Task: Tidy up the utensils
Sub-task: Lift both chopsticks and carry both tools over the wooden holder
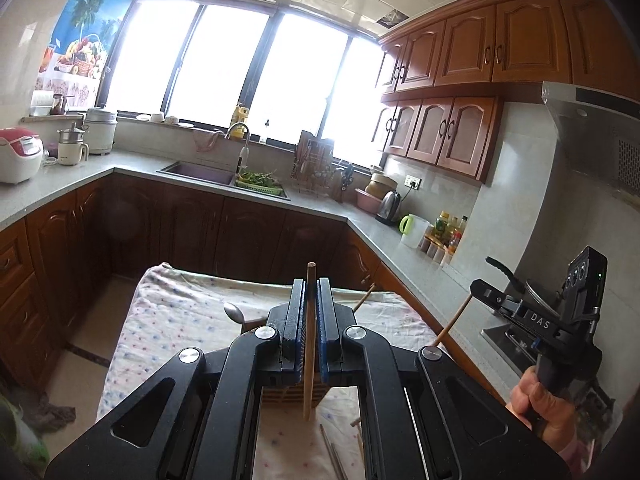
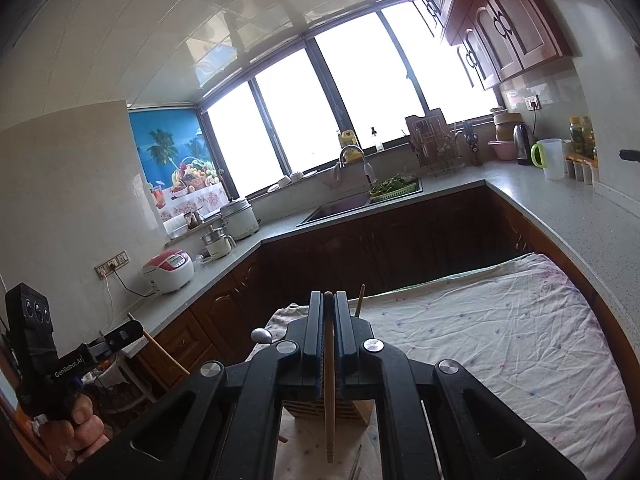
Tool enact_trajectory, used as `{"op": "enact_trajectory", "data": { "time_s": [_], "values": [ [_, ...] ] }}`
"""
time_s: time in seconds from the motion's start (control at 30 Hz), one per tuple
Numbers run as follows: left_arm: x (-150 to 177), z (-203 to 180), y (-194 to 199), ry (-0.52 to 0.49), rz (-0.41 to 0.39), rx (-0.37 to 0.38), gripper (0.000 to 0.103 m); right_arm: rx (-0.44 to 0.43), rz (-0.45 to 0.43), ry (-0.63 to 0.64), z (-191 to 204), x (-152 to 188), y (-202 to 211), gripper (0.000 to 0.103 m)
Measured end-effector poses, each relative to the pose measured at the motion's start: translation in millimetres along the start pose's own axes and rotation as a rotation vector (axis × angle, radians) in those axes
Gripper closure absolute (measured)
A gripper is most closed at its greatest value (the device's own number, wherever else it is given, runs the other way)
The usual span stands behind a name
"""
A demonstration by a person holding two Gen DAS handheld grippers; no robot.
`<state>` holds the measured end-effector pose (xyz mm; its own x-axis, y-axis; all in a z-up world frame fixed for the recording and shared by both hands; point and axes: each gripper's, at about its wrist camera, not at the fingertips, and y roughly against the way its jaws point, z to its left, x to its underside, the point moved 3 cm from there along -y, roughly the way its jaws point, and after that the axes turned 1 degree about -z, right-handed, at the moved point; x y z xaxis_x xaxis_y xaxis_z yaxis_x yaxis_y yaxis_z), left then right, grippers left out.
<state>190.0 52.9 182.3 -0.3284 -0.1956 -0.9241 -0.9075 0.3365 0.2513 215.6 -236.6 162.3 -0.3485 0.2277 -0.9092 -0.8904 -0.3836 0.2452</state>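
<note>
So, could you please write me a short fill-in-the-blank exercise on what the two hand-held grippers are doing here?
1. The left hand-held gripper is shut on a wooden ____.
2. The right hand-held gripper is also shut on a single ____ chopstick.
3. Below both grippers stands a slatted wooden holder on a table covered by a floral ____.
4. The green basket of vegetables sits in the ____.

Missing words: chopstick; wooden; cloth; sink

Bright windows [image 1: 240, 64], wooden cabinets [image 1: 472, 48], grey countertop [image 2: 560, 208]
</note>
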Motion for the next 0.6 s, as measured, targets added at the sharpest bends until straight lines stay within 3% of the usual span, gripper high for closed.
{"op": "enact_trajectory", "data": {
  "time_s": [0.3,0.6],
  "values": [
    [-38.8,26.2,-29.5,-0.013,-0.099,-0.078,0.099,-0.004,-0.067,0.032,12.1,-35.5,-47.2,0.098],
    [-16.5,67.9,-84.6,0.078,-0.049,-0.129,0.099,0.045,-0.041,0.023,-1.6,-14.5,-93.7,0.098]
  ]
}}
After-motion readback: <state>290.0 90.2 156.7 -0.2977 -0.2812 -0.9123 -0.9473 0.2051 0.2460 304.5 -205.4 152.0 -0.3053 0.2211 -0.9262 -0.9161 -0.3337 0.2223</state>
